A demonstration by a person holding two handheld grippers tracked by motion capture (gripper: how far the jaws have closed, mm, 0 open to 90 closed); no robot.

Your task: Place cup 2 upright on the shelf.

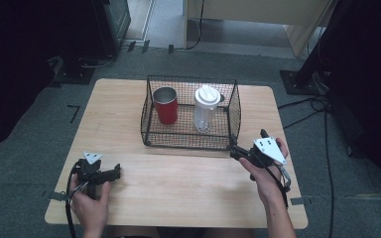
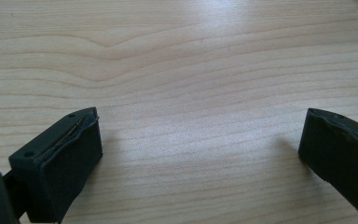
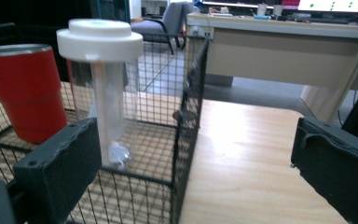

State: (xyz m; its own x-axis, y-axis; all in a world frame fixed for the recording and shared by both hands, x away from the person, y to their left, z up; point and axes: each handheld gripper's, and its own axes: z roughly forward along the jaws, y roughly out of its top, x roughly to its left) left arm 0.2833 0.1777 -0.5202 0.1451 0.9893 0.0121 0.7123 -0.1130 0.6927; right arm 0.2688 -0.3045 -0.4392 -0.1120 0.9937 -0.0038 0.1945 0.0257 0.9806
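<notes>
Right gripper (image 1: 239, 151), jaws spread wide and empty, straddles the near right corner of the black wire-mesh basket (image 3: 189, 116). Basket sits mid-table on the pale wooden table (image 1: 178, 183), holding a red metal tumbler (image 3: 28, 93) and a clear plastic shaker bottle with white lid (image 3: 103, 88). Likely light, stiff mesh; grip the corner wall. Left gripper (image 1: 110, 173) open, idle.

Bright glare on the table (image 2: 223, 28); dark, soft surroundings.
</notes>
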